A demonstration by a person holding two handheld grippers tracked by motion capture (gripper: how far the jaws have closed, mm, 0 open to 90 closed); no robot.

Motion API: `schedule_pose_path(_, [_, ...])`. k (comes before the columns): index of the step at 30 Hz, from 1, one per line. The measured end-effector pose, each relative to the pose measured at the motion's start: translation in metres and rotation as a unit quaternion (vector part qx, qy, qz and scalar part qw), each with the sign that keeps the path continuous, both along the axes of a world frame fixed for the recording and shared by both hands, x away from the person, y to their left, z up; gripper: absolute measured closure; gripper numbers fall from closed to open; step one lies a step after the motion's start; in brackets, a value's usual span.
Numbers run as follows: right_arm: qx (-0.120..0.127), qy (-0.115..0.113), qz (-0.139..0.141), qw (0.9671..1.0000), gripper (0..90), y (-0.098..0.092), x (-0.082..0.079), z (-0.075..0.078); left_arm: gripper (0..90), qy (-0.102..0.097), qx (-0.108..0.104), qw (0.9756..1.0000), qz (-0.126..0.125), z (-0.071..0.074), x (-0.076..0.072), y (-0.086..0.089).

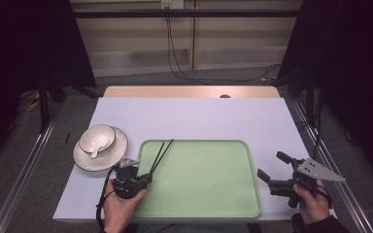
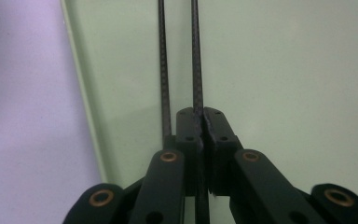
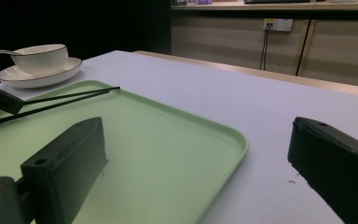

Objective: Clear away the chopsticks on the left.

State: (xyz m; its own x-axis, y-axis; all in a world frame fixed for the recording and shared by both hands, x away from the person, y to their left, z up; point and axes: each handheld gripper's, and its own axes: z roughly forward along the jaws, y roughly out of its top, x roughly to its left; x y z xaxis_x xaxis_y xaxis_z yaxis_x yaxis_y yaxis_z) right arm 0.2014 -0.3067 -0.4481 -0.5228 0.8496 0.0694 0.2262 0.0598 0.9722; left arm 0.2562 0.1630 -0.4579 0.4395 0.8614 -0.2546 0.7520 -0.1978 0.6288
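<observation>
A pair of black chopsticks (image 1: 160, 155) slants over the left part of the pale green tray (image 1: 209, 184). My left gripper (image 1: 148, 177) sits at the tray's near-left corner. In the left gripper view it (image 2: 203, 116) is shut on one chopstick (image 2: 196, 56). The other chopstick (image 2: 163, 56) runs just left of the jaws and goes out of sight behind the left one. My right gripper (image 1: 271, 165) hovers at the tray's right edge, open with nothing in it. In its own view the right gripper (image 3: 200, 154) spans the tray's corner (image 3: 223, 140), and the chopsticks (image 3: 65, 100) show at the far left.
A white bowl (image 1: 97, 137) with a spoon (image 1: 94, 153) in it stands on a white plate (image 1: 114, 150), left of the tray on the lavender table (image 1: 199, 116). A wooden strip (image 1: 189, 91) borders the table's far edge. Cables hang at the back wall.
</observation>
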Motion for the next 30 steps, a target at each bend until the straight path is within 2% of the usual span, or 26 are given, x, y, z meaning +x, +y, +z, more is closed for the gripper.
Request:
schedule_pose_path(2, [0.000, -0.001, 0.001, 1.0000, 3.6, 0.000, 0.000, 0.000, 85.8, 0.001, 0.009, 1.0000, 0.001, -0.002, -0.001, 0.000])
schedule_pose_path(4, [0.000, -0.001, 0.001, 1.0000, 3.7, 0.000, 0.000, 0.000, 85.8, 0.007, -0.003, 1.0000, 0.003, -0.004, -0.003, 0.001])
schedule_pose_path(5, [0.000, -0.001, 0.002, 1.0000, 3.7, 0.000, 0.000, 0.000, 85.8, 0.009, 0.003, 1.0000, -0.001, -0.005, -0.004, 0.001])
schedule_pose_path(7, [0.000, -0.001, -0.001, 1.0000, 3.7, 0.000, 0.000, 0.000, 85.7, 0.014, -0.004, 0.9999, 0.001, -0.006, -0.005, 0.001])
schedule_pose_path(12, [0.000, 0.000, 0.001, 1.0000, 3.7, 0.000, 0.000, 0.000, 84.9, 0.012, 0.006, 0.9999, -0.007, -0.008, -0.006, -0.002])
schedule_pose_path(15, [-0.001, 0.000, 0.001, 1.0000, 3.7, 0.000, 0.000, 0.000, 77.7, 0.017, -0.004, 0.9998, -0.010, -0.007, -0.006, -0.002])
schedule_pose_path(17, [0.000, 0.000, 0.001, 1.0000, 3.6, 0.000, 0.000, 0.000, 77.0, 0.018, -0.004, 0.9998, -0.012, -0.007, -0.006, -0.001])
schedule_pose_path(18, [0.000, -0.001, 0.001, 1.0000, 3.6, 0.000, 0.000, 0.000, 76.9, 0.015, -0.006, 0.9997, -0.020, -0.007, -0.005, -0.001])
schedule_pose_path(20, [0.000, 0.000, 0.001, 1.0000, 3.7, 0.000, 0.000, 0.000, 73.5, 0.007, -0.023, 0.9992, -0.032, -0.008, -0.005, 0.003])
schedule_pose_path(21, [0.000, -0.001, 0.001, 1.0000, 3.6, 0.000, 0.000, 0.000, 70.3, 0.000, -0.030, 0.9984, -0.047, -0.007, -0.004, 0.004])
schedule_pose_path(23, [-0.004, -0.001, 0.006, 1.0000, 3.7, 0.000, 0.000, 0.000, 65.4, -0.038, -0.038, 0.9969, -0.057, -0.002, -0.005, 0.006])
schedule_pose_path(24, [-0.004, -0.002, 0.004, 1.0000, 3.7, 0.000, 0.000, 0.000, 60.5, -0.049, -0.039, 0.9961, -0.062, 0.001, -0.005, 0.007])
schedule_pose_path(25, [0.001, 0.000, 0.001, 1.0000, 3.7, 0.000, 0.000, 0.000, 53.6, -0.056, -0.044, 0.9960, -0.055, 0.002, -0.006, 0.008])
schedule_pose_path(26, [0.001, 0.000, 0.001, 1.0000, 3.7, 0.000, 0.000, 0.000, 45.3, -0.065, -0.040, 0.9959, -0.047, 0.004, -0.007, 0.010])
schedule_pose_path(28, [0.000, -0.001, 0.002, 1.0000, 3.7, 0.000, 0.000, 0.000, 38.3, -0.084, -0.052, 0.9935, -0.057, 0.007, -0.009, 0.015])
schedule_pose_path(30, [0.000, 0.000, 0.001, 1.0000, 3.7, 0.000, 0.000, 0.000, 27.8, -0.109, -0.050, 0.9911, -0.058, 0.011, -0.011, 0.022])
